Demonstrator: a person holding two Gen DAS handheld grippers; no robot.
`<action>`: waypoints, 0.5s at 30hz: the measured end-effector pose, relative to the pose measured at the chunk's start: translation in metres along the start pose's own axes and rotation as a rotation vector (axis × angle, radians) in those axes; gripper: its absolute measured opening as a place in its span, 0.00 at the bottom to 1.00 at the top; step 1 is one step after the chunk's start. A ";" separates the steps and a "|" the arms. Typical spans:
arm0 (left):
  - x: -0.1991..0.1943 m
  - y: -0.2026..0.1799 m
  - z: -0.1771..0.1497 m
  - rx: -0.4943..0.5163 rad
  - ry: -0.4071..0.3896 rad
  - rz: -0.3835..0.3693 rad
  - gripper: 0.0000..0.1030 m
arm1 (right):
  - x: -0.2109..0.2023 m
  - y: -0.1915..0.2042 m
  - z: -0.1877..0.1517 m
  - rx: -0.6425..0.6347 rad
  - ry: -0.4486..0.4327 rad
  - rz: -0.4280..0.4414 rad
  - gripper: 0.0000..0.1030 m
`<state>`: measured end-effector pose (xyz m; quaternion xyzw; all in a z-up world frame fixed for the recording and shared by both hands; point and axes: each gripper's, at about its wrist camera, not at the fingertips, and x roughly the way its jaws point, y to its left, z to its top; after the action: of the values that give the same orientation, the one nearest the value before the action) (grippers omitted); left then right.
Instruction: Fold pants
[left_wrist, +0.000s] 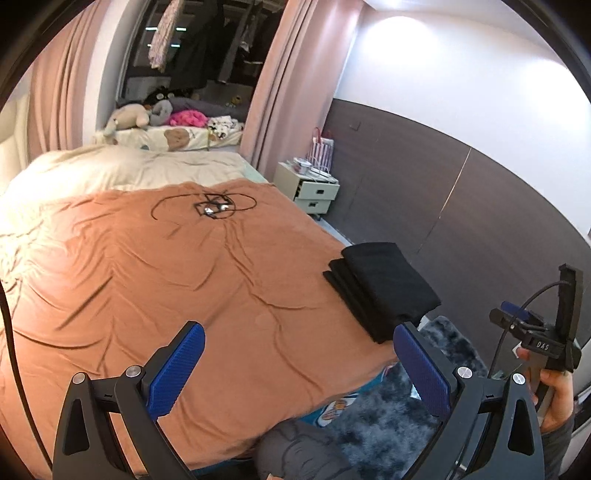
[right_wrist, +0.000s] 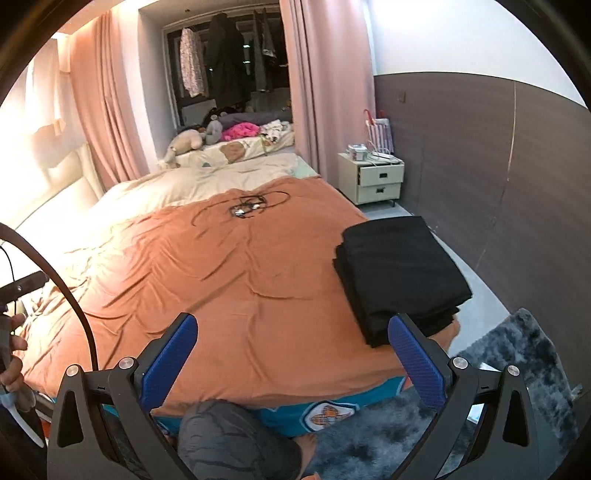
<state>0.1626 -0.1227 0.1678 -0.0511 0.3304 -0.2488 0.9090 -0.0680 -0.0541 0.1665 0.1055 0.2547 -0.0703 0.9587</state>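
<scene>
Bedroom, wrinkled orange bed cover (left_wrist: 166, 280) as work surface. Folded black pants (right_wrist: 400, 277) stacked at cover's right edge, near corner. Left gripper (left_wrist: 299, 363) and right gripper (right_wrist: 291, 356) both spread wide over cover, holding nothing.

One stack of folded black pants (right_wrist: 400, 277) is seen on one orange bedspread (right_wrist: 236, 280). Two grippers, left (left_wrist: 299, 369) and right (right_wrist: 291, 360), are counted, with one nightstand (right_wrist: 373, 179) of two drawers and one cable tangle (right_wrist: 245, 208).
</scene>
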 end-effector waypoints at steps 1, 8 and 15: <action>-0.004 0.002 -0.003 0.005 -0.002 0.005 1.00 | -0.001 0.003 -0.003 -0.002 -0.005 0.000 1.00; -0.031 0.010 -0.029 0.044 -0.016 0.049 1.00 | -0.006 0.016 -0.029 0.001 0.002 0.083 1.00; -0.058 0.023 -0.059 0.075 -0.037 0.100 1.00 | -0.004 0.014 -0.039 -0.012 0.002 0.134 1.00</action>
<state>0.0974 -0.0701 0.1495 -0.0050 0.3059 -0.2142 0.9276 -0.0873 -0.0311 0.1373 0.1166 0.2486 -0.0041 0.9616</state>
